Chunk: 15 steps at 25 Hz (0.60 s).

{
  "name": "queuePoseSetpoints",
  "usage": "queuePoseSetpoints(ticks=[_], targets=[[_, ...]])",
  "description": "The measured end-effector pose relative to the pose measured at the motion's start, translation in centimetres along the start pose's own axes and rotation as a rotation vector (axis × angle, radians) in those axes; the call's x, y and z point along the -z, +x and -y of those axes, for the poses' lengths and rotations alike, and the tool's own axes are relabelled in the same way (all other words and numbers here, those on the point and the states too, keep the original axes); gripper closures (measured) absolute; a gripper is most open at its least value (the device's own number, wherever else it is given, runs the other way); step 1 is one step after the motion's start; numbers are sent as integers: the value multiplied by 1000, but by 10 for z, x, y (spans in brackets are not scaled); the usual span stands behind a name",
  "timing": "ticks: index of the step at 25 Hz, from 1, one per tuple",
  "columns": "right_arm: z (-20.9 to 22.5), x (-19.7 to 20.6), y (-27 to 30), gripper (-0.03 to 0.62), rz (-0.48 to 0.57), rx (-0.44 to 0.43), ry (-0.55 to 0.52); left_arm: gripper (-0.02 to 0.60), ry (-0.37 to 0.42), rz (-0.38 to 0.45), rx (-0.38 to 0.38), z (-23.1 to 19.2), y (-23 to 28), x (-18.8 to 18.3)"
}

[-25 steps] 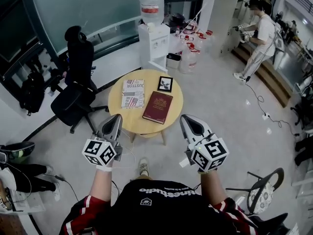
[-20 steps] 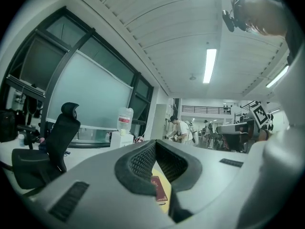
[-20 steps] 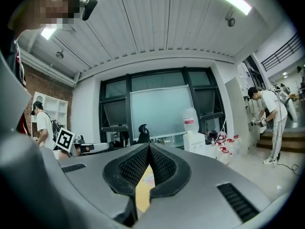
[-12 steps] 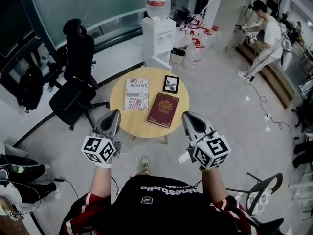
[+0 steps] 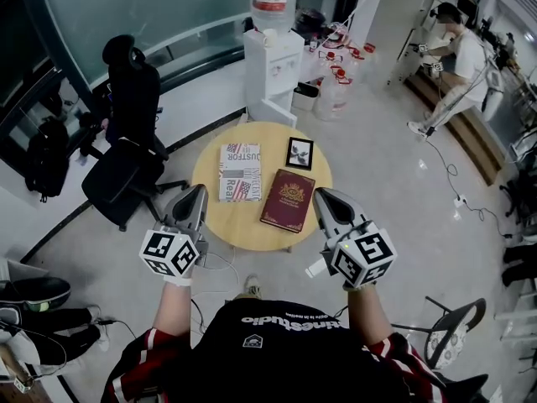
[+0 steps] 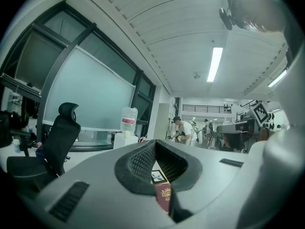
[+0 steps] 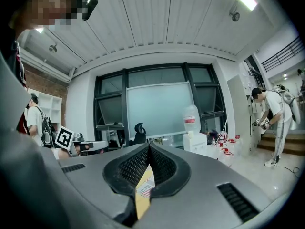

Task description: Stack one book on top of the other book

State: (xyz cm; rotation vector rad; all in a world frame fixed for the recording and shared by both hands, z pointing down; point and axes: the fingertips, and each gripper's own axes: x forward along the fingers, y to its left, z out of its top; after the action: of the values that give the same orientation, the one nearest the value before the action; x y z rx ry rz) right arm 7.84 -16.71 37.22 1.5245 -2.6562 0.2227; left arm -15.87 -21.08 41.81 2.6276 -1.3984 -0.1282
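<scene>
Maroon book (image 5: 288,201) beside white book (image 5: 239,172), apart, flat on round table (image 5: 220,227). Left gripper (image 5: 198,193) and right gripper (image 5: 322,196) short of it, jaws pinched together, empty. Risks shoving a book off the rim if arriving closed.

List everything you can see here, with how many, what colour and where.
round wooden table: one, tan, centre
dark red hardcover book: one, maroon, table's right
white flag-print book: one, white and red, table's left
small black picture frame: one, black, table's far edge
white water dispenser: one, white, beyond table
black office chair: one, black, left of table
person in white top: one, far right
left tool: one, grey, shut, empty
right tool: one, grey, shut, empty
</scene>
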Motion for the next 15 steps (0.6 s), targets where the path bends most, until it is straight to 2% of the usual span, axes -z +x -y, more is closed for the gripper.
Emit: queuePoseSetpoints(ticks=[15], targets=[[-1, -5, 71, 568, -11, 57, -19, 566, -21, -5, 46, -72, 45, 0]])
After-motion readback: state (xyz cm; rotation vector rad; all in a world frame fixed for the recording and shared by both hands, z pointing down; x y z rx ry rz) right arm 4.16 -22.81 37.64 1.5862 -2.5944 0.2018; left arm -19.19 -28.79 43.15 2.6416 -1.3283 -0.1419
